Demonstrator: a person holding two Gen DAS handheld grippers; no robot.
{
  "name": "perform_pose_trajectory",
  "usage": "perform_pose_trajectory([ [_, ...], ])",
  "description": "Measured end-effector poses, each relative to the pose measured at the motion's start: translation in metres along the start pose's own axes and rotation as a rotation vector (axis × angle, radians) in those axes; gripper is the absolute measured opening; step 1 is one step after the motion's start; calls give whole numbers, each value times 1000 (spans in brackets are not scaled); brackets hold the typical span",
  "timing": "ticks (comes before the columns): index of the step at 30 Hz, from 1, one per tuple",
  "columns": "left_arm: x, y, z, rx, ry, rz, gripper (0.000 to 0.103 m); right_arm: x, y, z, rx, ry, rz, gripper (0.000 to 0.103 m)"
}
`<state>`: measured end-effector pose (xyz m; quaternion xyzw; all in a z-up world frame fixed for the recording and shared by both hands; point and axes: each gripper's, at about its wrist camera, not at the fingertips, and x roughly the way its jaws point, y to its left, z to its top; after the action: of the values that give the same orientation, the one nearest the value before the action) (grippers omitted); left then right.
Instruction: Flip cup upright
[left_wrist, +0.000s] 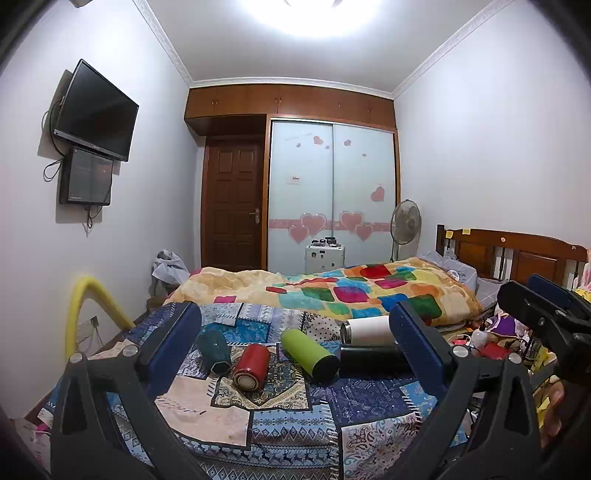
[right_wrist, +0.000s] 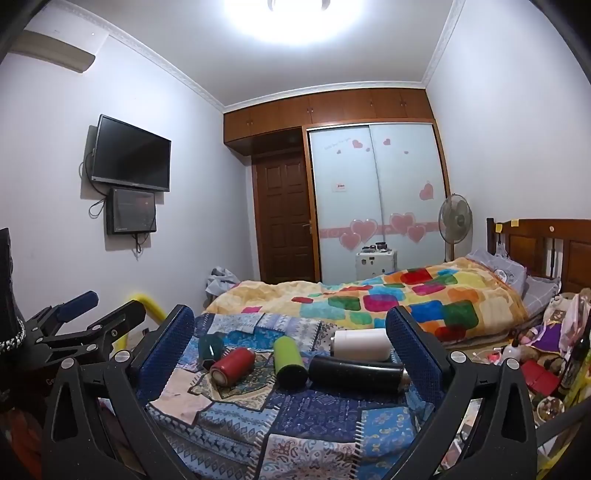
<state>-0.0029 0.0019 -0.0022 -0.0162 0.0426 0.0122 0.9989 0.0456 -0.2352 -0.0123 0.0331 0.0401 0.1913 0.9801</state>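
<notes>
Several cups lie on their sides on a patchwork cloth (left_wrist: 288, 417) on the bed: a dark teal faceted cup (left_wrist: 213, 349) (right_wrist: 210, 347), a red cup (left_wrist: 252, 366) (right_wrist: 233, 365), a green cup (left_wrist: 309, 354) (right_wrist: 289, 360), a black cup (left_wrist: 373, 360) (right_wrist: 356, 367) and a white cup (left_wrist: 367, 329) (right_wrist: 362, 344). My left gripper (left_wrist: 295, 325) is open and empty, held above and short of the cups. My right gripper (right_wrist: 290, 325) is open and empty too, likewise short of them. The right gripper shows at the right edge of the left wrist view (left_wrist: 546, 306), the left gripper at the left of the right wrist view (right_wrist: 96, 314).
A colourful blanket (left_wrist: 351, 291) covers the bed behind the cups, with a wooden headboard (left_wrist: 517, 254) at right. Clutter (left_wrist: 491, 339) lies right of the cloth. A yellow foam-wrapped rail (left_wrist: 88, 302) stands at left. A wardrobe (left_wrist: 332, 192), door and fan are at the far wall.
</notes>
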Motion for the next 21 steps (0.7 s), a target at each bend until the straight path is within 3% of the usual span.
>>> perform_pose_trajectory([
  [21,-1,-1,3,1,-6,0,103,-3,-3,1,-4,-6,1,103],
])
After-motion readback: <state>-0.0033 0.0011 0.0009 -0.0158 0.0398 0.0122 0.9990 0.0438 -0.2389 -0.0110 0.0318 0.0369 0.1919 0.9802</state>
